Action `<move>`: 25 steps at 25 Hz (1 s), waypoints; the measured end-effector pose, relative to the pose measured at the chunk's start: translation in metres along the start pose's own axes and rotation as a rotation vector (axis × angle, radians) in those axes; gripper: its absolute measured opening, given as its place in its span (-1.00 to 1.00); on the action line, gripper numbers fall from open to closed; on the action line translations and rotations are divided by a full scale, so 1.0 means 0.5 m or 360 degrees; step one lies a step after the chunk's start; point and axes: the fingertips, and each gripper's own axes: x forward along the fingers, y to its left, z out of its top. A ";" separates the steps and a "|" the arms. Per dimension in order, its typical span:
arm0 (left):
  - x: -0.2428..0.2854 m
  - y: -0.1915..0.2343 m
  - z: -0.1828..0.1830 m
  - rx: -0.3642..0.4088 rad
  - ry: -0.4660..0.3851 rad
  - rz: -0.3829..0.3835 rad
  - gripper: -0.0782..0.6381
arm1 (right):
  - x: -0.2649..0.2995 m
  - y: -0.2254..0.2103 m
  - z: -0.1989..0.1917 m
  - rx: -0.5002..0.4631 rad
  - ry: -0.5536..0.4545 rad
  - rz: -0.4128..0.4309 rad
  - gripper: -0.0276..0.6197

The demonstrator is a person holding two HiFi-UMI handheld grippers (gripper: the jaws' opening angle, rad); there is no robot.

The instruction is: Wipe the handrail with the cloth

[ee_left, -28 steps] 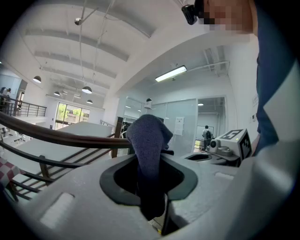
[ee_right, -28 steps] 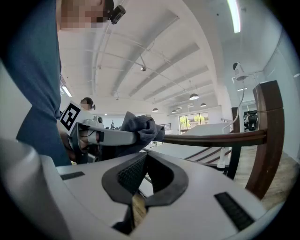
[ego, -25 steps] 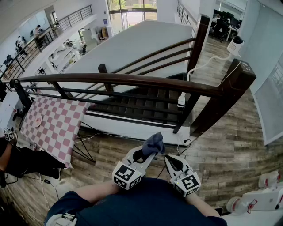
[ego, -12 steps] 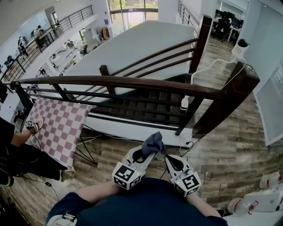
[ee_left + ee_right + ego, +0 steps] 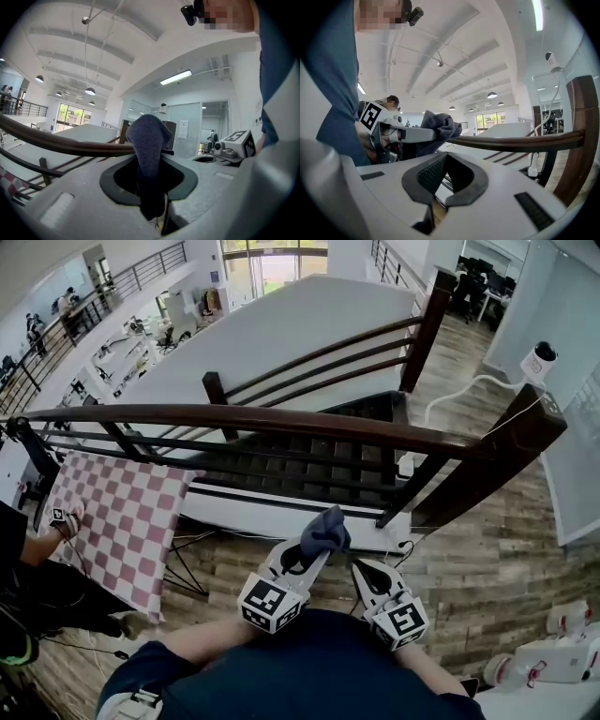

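Observation:
A dark wooden handrail (image 5: 253, 418) runs across the head view above a stairwell, ending at a thick post (image 5: 487, 465). My left gripper (image 5: 302, 559) is shut on a blue-grey cloth (image 5: 325, 530), held near my body, below and short of the rail. In the left gripper view the cloth (image 5: 147, 140) stands up between the jaws, with the handrail (image 5: 61, 145) behind it. My right gripper (image 5: 367, 579) is beside it, jaws closed with nothing between them. In the right gripper view the handrail (image 5: 520, 140) and the cloth (image 5: 438, 126) both show ahead.
A pink-and-white checkered cloth (image 5: 117, 521) hangs on a stand at the left. A person's arm (image 5: 37, 540) reaches toward it. Lower rails (image 5: 281, 451) and dark stairs (image 5: 309, 474) lie under the handrail. A white camera (image 5: 542, 360) sits on the post at right.
The view has shifted slightly toward the railing. The person at left has drawn back a little from the checkered cloth. Both grippers hold the same pose.

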 end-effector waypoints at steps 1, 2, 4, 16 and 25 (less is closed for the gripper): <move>-0.002 0.021 0.004 -0.0001 -0.0002 -0.0010 -0.52 | 0.022 0.006 0.005 0.0003 0.0003 -0.0008 -0.88; -0.004 0.041 0.006 0.0000 -0.0003 -0.0020 -0.52 | 0.042 0.013 0.010 0.0005 0.0007 -0.0015 -0.88; -0.009 0.079 0.011 0.0005 -0.0007 -0.0030 -0.52 | 0.079 0.021 0.019 0.0004 0.0017 -0.0038 -0.88; 0.038 0.232 0.031 -0.0069 -0.0029 0.0068 -0.53 | 0.194 -0.037 0.032 0.0040 0.0065 -0.0050 -0.88; 0.167 0.289 0.063 -0.0029 0.0000 0.0235 -0.53 | 0.246 -0.188 0.065 0.0046 -0.0036 0.0109 -0.88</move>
